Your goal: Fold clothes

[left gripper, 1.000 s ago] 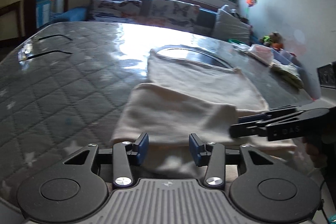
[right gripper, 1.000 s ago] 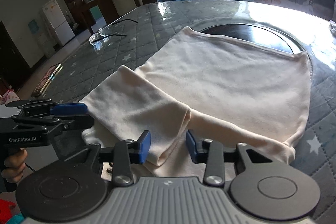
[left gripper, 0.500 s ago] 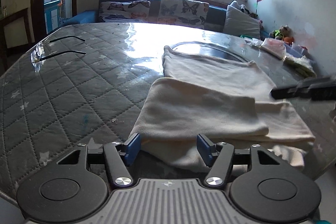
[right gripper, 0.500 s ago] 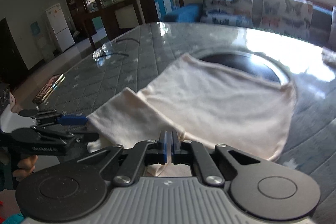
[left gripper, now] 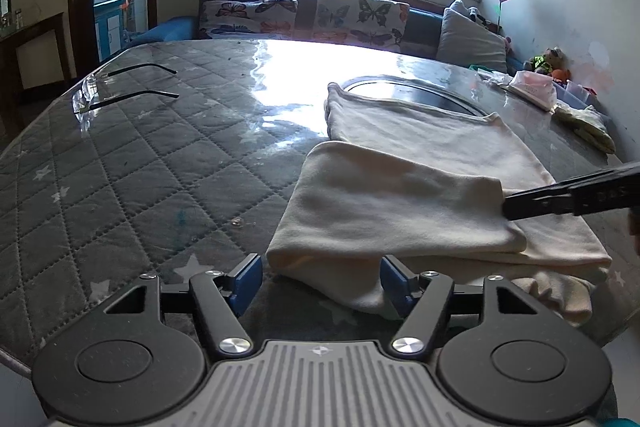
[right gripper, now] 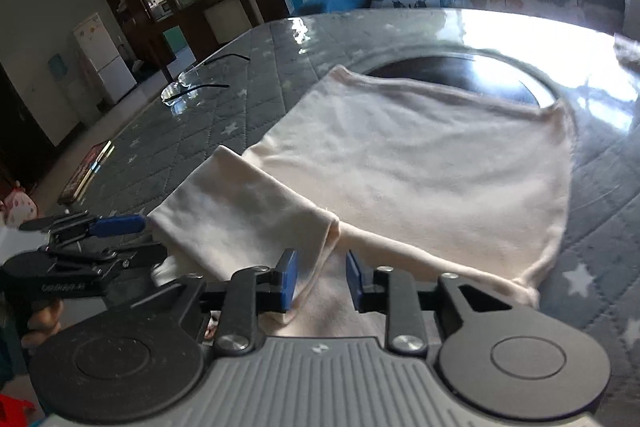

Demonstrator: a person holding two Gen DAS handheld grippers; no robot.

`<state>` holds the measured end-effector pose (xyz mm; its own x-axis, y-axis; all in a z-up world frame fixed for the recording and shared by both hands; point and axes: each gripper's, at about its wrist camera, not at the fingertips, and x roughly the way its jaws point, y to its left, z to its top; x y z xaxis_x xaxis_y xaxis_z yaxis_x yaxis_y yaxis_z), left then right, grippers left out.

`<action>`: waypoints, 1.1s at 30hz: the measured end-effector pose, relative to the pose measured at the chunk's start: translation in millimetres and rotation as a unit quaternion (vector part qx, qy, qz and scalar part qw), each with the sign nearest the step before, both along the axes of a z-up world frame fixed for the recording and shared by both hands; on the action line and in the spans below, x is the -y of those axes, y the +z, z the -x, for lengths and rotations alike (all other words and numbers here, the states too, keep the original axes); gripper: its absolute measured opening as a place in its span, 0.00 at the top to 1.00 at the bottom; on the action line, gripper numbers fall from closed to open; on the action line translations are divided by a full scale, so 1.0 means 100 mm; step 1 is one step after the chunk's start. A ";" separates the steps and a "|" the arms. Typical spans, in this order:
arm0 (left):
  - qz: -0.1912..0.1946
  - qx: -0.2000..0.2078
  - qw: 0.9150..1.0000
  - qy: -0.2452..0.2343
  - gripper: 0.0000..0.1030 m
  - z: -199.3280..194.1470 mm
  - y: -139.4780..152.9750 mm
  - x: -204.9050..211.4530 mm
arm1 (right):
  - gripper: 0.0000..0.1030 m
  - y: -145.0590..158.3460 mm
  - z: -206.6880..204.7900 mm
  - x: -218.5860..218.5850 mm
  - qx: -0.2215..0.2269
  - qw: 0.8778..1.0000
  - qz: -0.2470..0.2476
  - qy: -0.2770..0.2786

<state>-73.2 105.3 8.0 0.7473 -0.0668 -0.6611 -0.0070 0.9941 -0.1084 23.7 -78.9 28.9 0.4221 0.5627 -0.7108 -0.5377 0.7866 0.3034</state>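
Observation:
A cream garment (left gripper: 416,147) lies flat on the quilted grey table (left gripper: 132,171), with one sleeve folded over its near part (right gripper: 248,223). My left gripper (left gripper: 320,283) hovers at the fold's near left edge; its jaws are opening and wide, with the cloth edge lying between them untouched. My right gripper (right gripper: 321,279) is at the folded sleeve's near right corner, jaws opening with a narrow gap, the cloth corner loose between the pads. Each gripper shows in the other's view: the right gripper (left gripper: 560,197), the left gripper (right gripper: 100,239).
A pair of eyeglasses (left gripper: 120,87) lies at the table's far left. A dark round inset (right gripper: 460,75) sits under the garment's far edge. Small cloths and clutter (left gripper: 536,87) crowd the far right rim. A sofa with butterfly cushions (left gripper: 304,15) stands behind.
The left jaws have spread wider. The right jaws closed fully half a second ago and have parted again over the sleeve corner. The folded sleeve stays flat.

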 end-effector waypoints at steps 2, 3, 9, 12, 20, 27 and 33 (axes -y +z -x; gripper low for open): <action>0.000 -0.002 1.000 0.003 0.32 0.00 -0.01 -0.01 | 0.73 -0.06 -0.04 -0.04 -0.007 1.000 -0.006 -0.006; 0.000 -0.002 1.000 0.005 0.32 0.00 -0.01 -0.01 | 0.73 -0.08 -0.05 -0.06 -0.008 1.000 -0.009 -0.008; -0.002 0.001 1.000 0.002 0.29 -0.01 -0.01 0.00 | 0.95 0.03 0.07 -0.17 0.026 1.000 0.000 0.015; -0.004 0.001 1.000 0.000 0.27 -0.02 -0.01 0.02 | 0.96 0.22 0.14 -0.13 0.048 0.999 -0.010 0.019; -0.027 0.010 1.000 -0.010 0.27 -0.04 0.00 0.10 | 0.96 0.68 0.23 -0.01 0.089 0.996 -0.024 0.020; -0.064 0.013 0.998 -0.020 0.28 -0.05 -0.04 0.19 | 0.96 0.92 0.33 0.10 0.108 0.994 -0.017 0.019; -0.079 0.015 0.997 -0.024 0.47 -0.05 -0.06 0.20 | 0.96 0.93 0.35 0.27 0.101 0.995 -0.005 -0.001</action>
